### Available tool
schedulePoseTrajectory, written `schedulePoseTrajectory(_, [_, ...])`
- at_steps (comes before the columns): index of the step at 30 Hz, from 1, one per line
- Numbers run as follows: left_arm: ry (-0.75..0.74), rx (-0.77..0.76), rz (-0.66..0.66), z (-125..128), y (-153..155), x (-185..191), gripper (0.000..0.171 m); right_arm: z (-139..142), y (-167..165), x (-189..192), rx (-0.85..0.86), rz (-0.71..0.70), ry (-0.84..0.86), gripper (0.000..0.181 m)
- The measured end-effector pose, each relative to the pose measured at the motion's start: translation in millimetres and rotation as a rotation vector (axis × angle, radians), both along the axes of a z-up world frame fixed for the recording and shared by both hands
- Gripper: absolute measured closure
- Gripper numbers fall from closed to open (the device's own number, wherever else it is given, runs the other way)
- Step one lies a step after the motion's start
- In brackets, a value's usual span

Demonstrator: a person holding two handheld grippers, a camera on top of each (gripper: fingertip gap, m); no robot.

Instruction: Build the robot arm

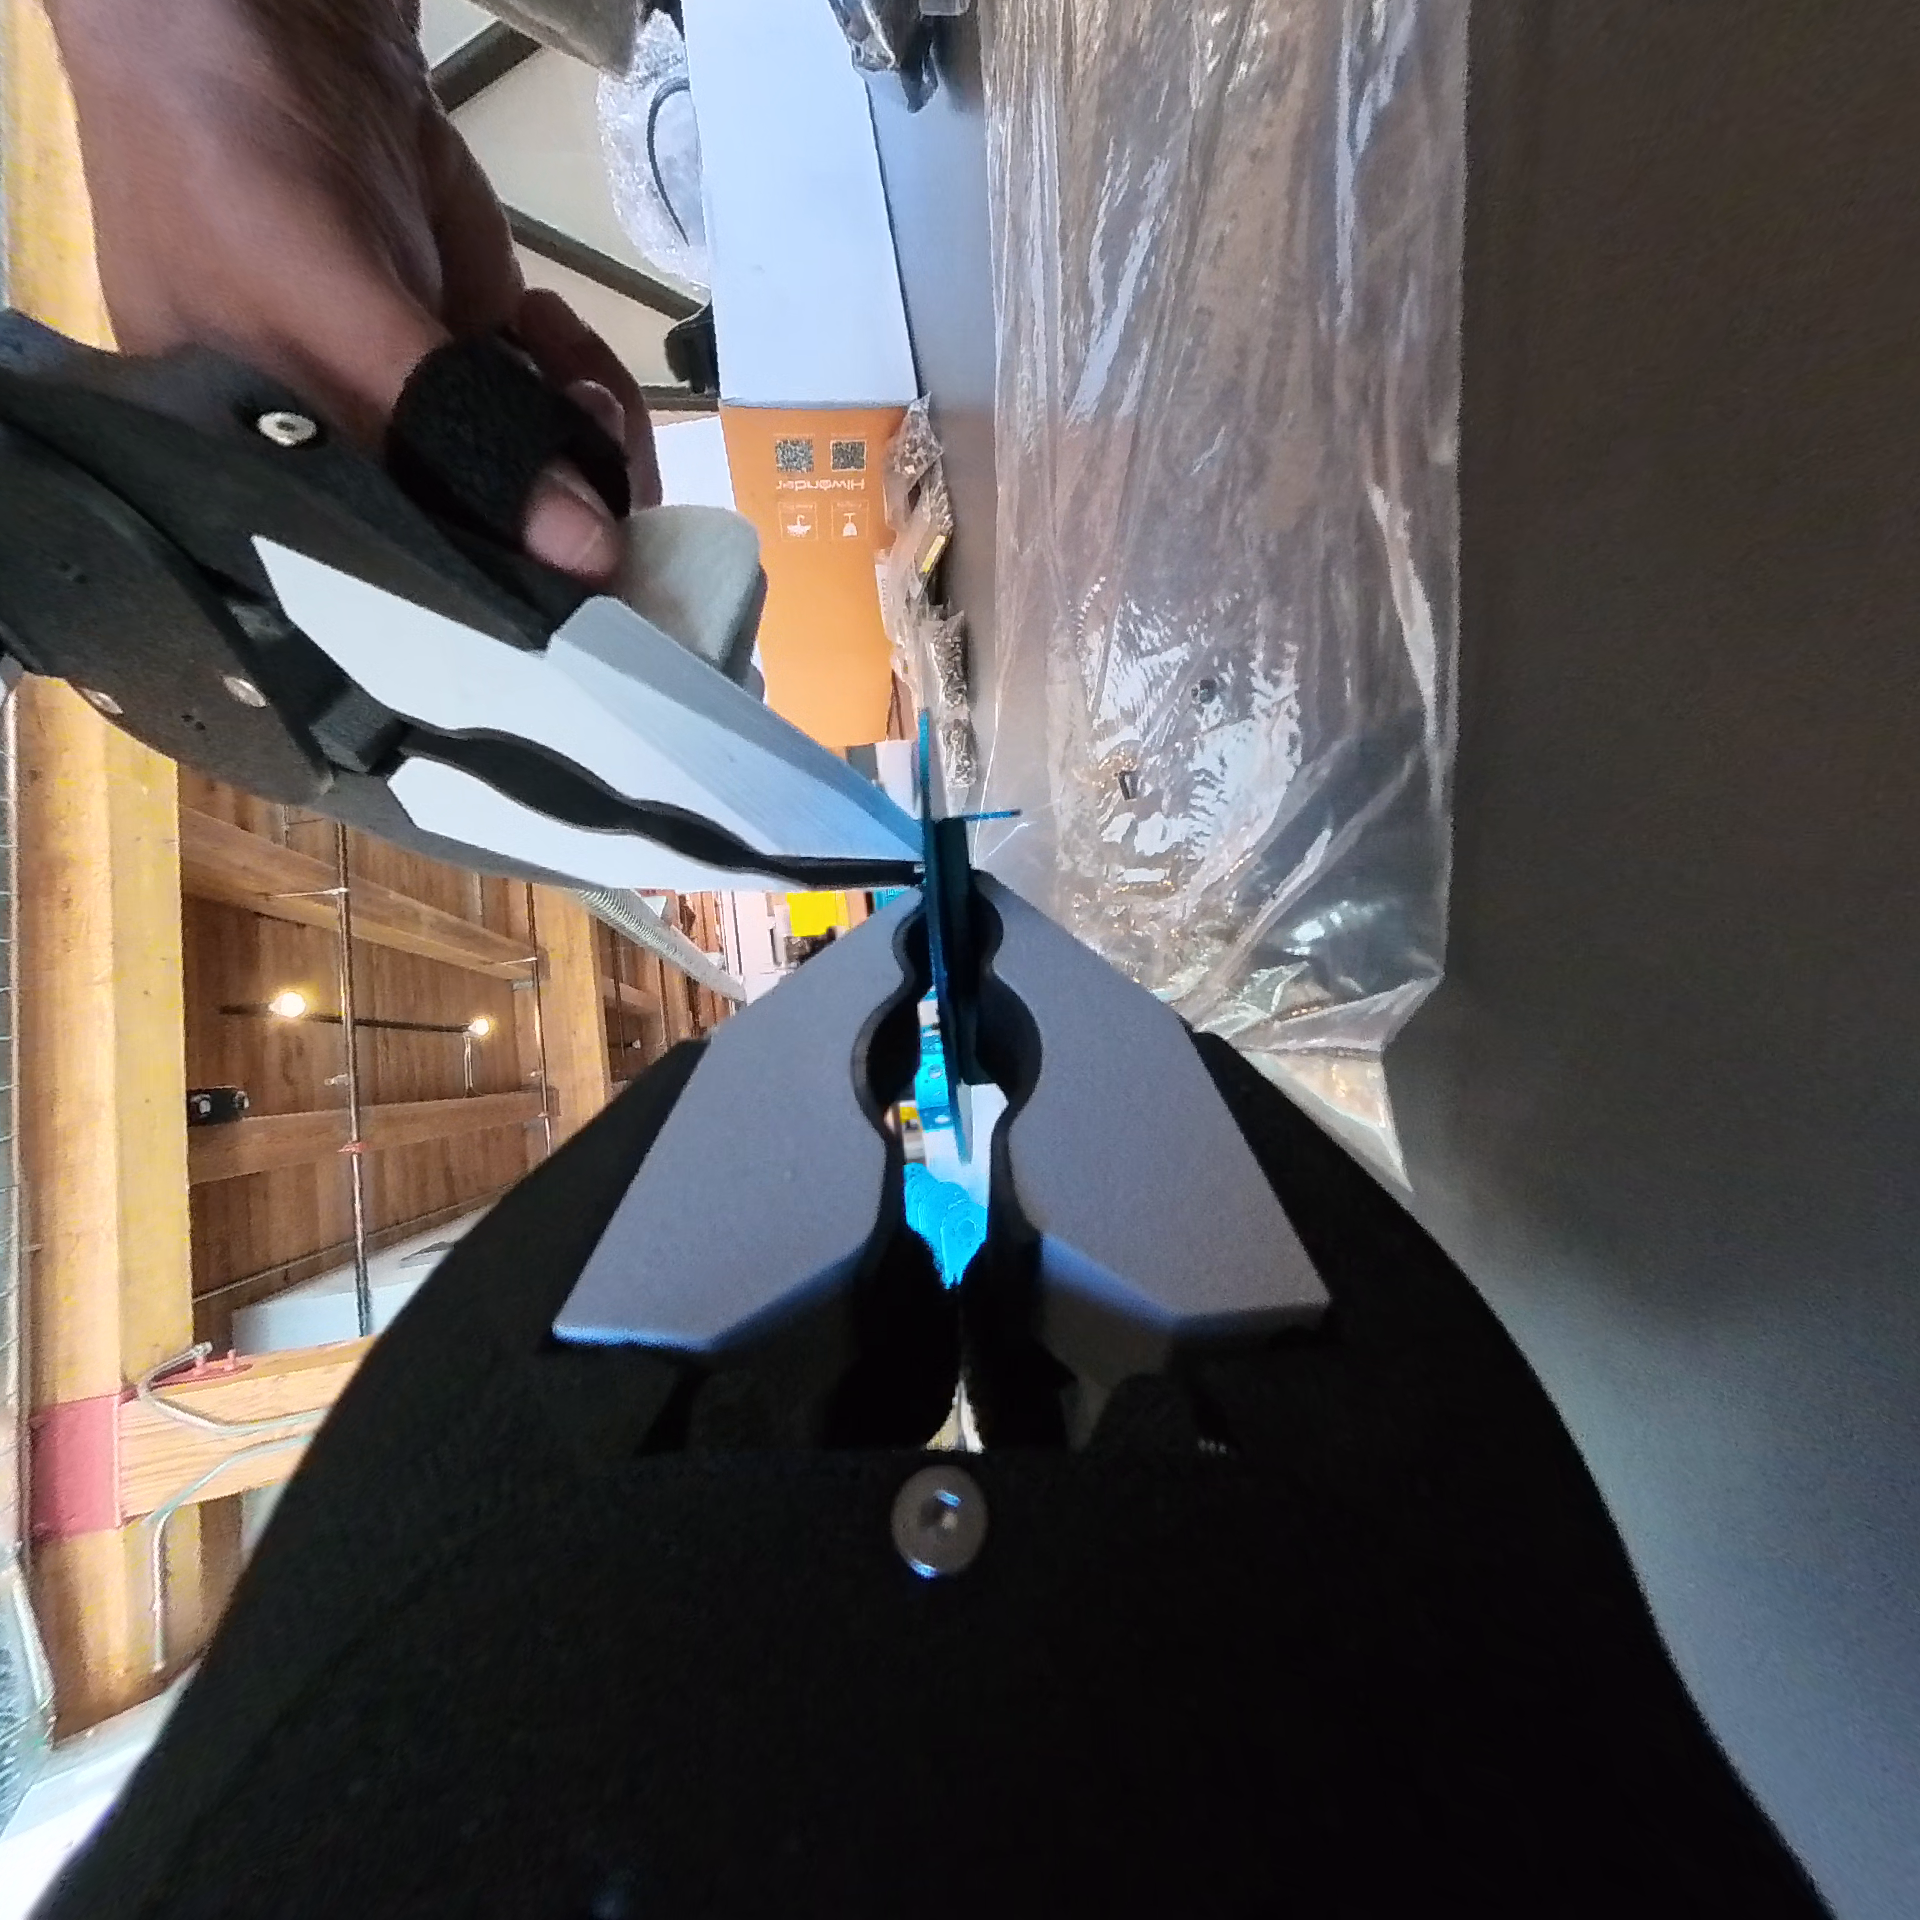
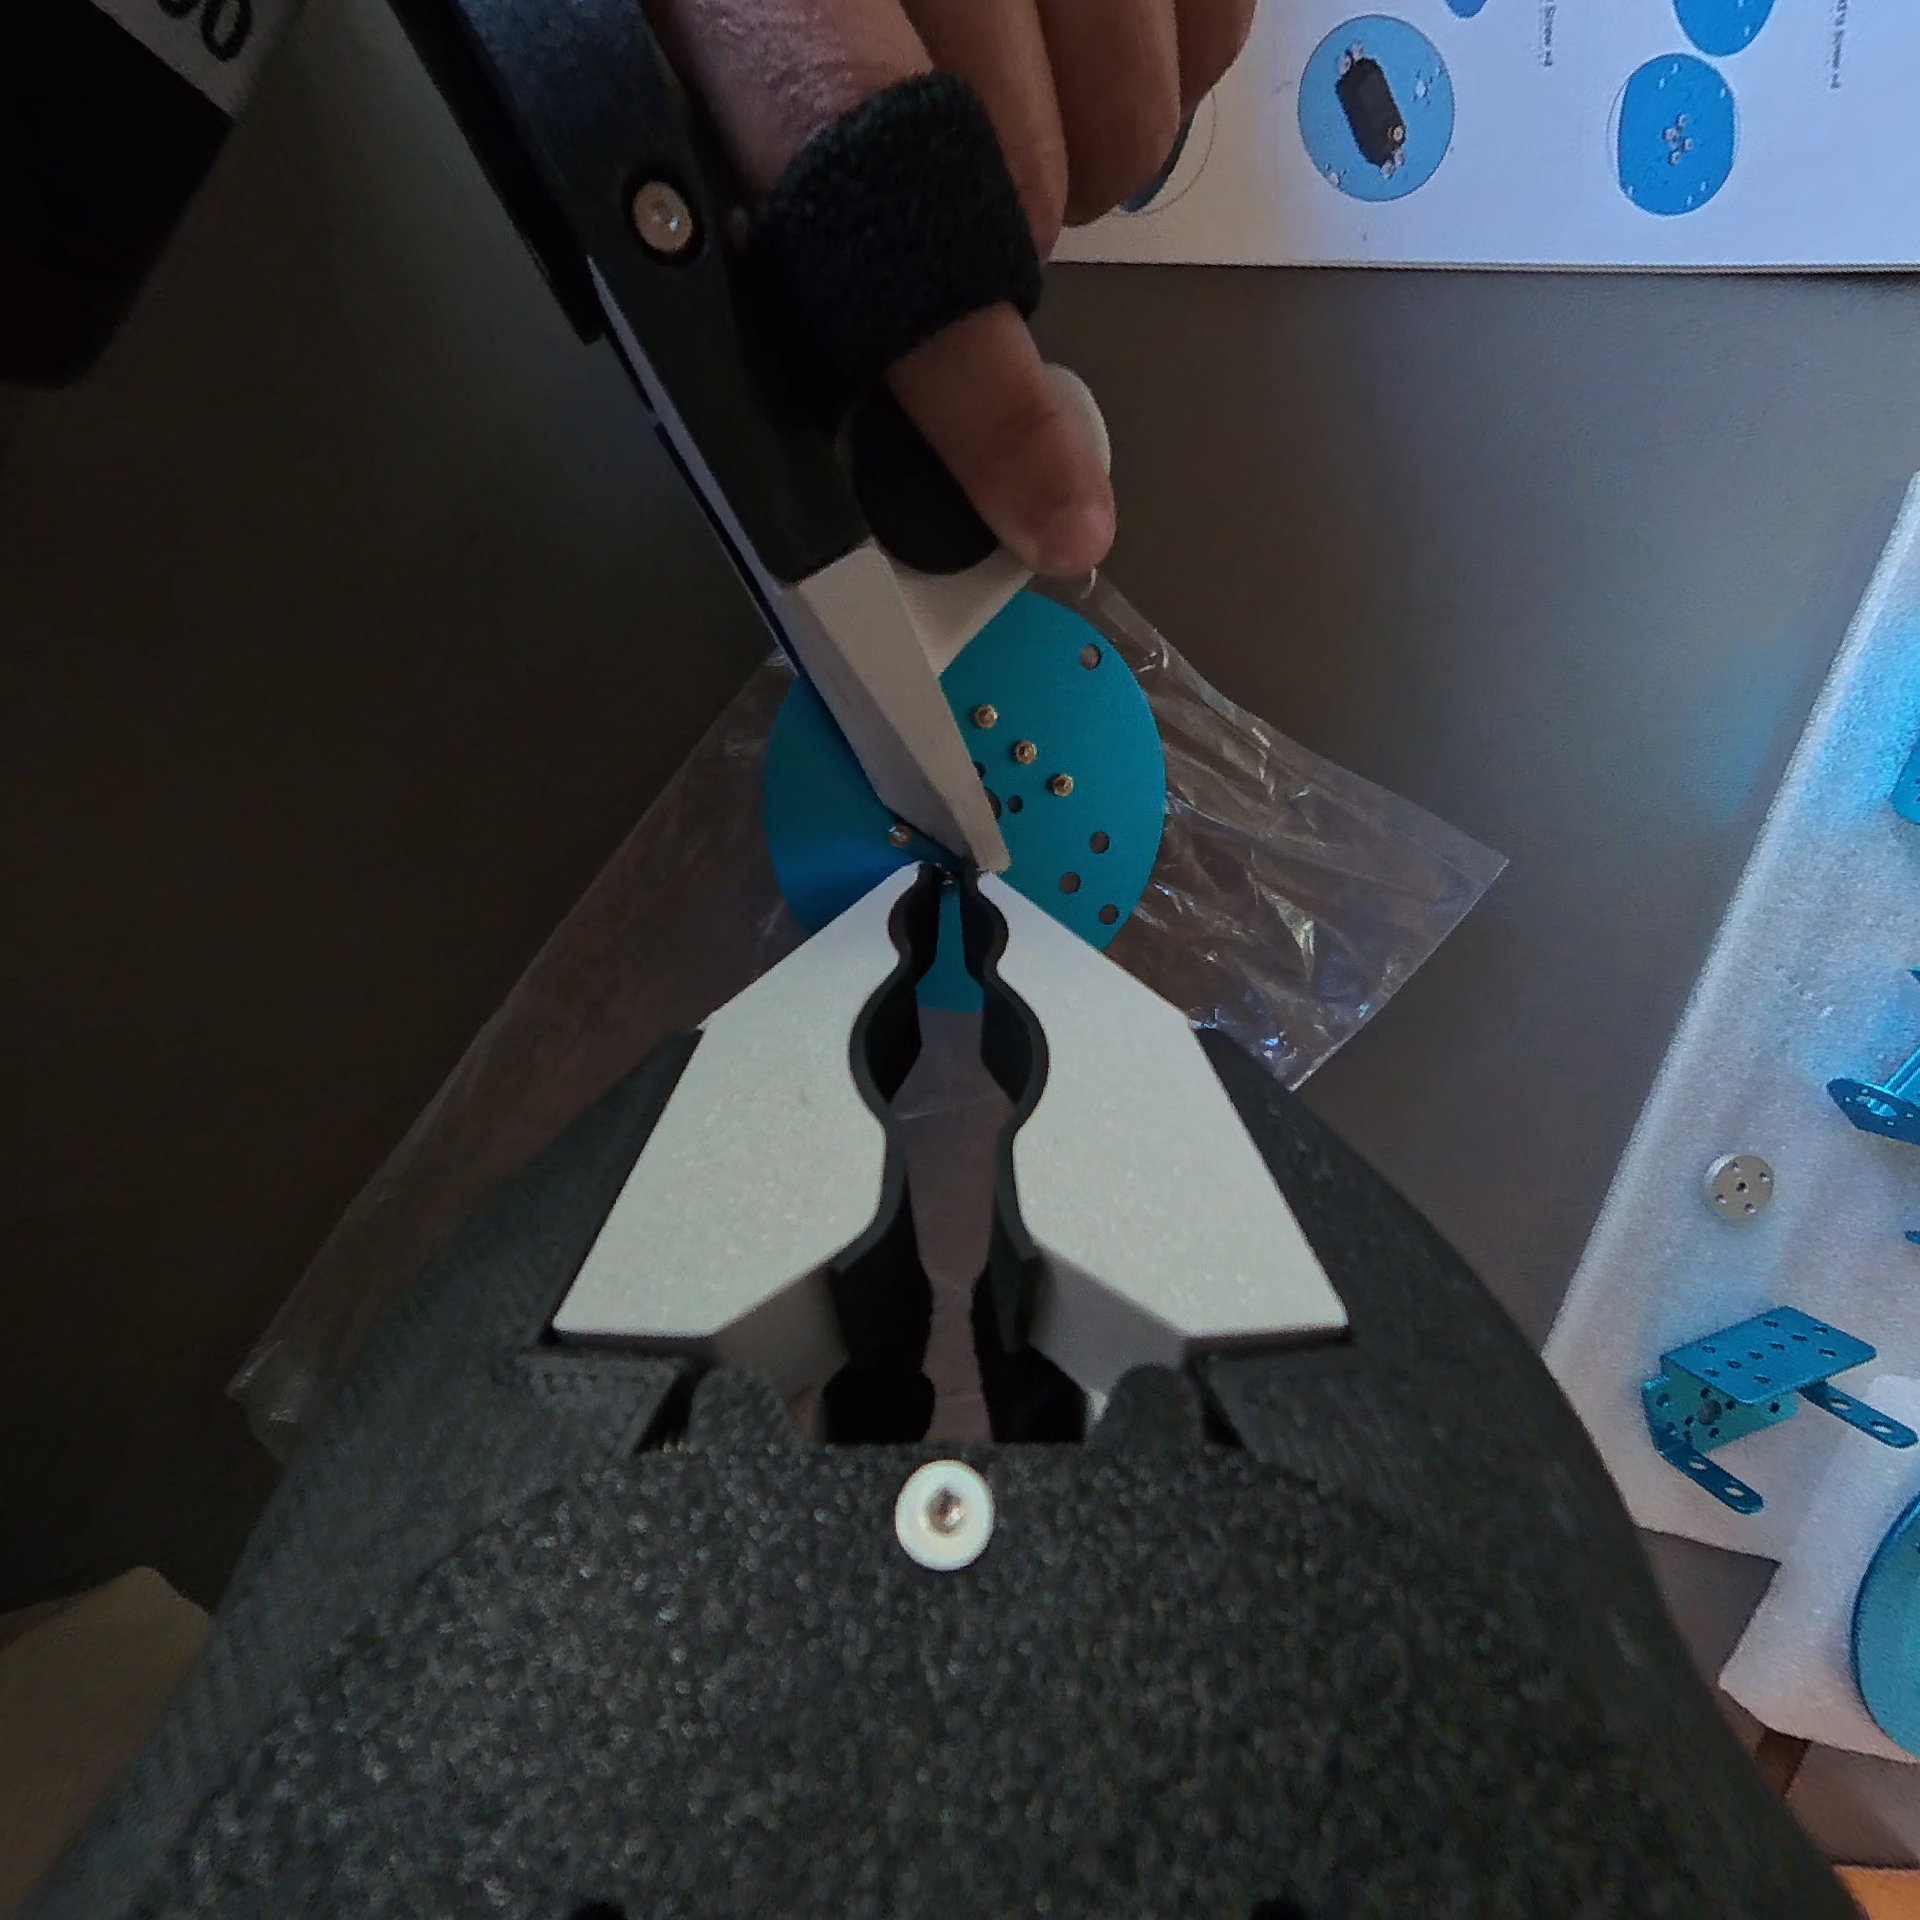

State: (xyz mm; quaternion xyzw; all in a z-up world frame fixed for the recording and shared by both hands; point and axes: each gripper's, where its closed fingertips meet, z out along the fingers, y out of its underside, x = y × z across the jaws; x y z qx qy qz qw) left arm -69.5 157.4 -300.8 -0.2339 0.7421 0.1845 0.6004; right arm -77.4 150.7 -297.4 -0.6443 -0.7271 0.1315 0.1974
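While the left hand-held gripper [image 1: 951,904] clamps the blue disc [image 2: 1081,790] flat between its white fingers, holding it up off the grey surface [image 2: 1455,520], the right hand-held gripper [image 2: 951,883] comes in nose-first. Its tips are drawn down to a sliver and meet the disc near the lower rim. Whether they pinch anything small there, I can't tell.

Here's the worry. That disc is thin, smooth metal, gripped across its face. A sideways nudge from the right-hand tips could make it pivot or slide out of the clamp. The brass studs [image 2: 1023,750] stand proud on the face, and a knock could loosen one. A tiny part like that, I'd judge, would drop toward the crinkled plastic bag [image 2: 1299,862] lying just behind and be hard to spot. The bag itself sits close enough to snag a fingertip.

Now for writing. The orange box [image 1: 821,582] beyond carries a brand word, two square codes and handling symbols. A printed sheet [image 2: 1538,208] at the far edge shows diagrams of blue discs with small captions, too fine to read. Off to the right, blue brackets [image 2: 1766,1371] lie on white foam [image 2: 1714,1039], with no marking visible on them.
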Motion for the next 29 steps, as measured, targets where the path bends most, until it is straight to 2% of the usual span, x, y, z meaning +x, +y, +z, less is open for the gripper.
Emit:
schedulePoseTrajectory(18, [-0.022, -0.026, 0.032, 2.9, 6.2, -1.5, 0.171, 5.9, 5.8, -4.0, -0.032, -0.057, 0.066, 0.178])
schedulePoseTrajectory(29, [-0.107, -0.035, 0.079, 19.4, 15.4, -4.3, 0.171, 21.4, 15.5, -7.0, -0.068, -0.093, 0.228, 0.178])
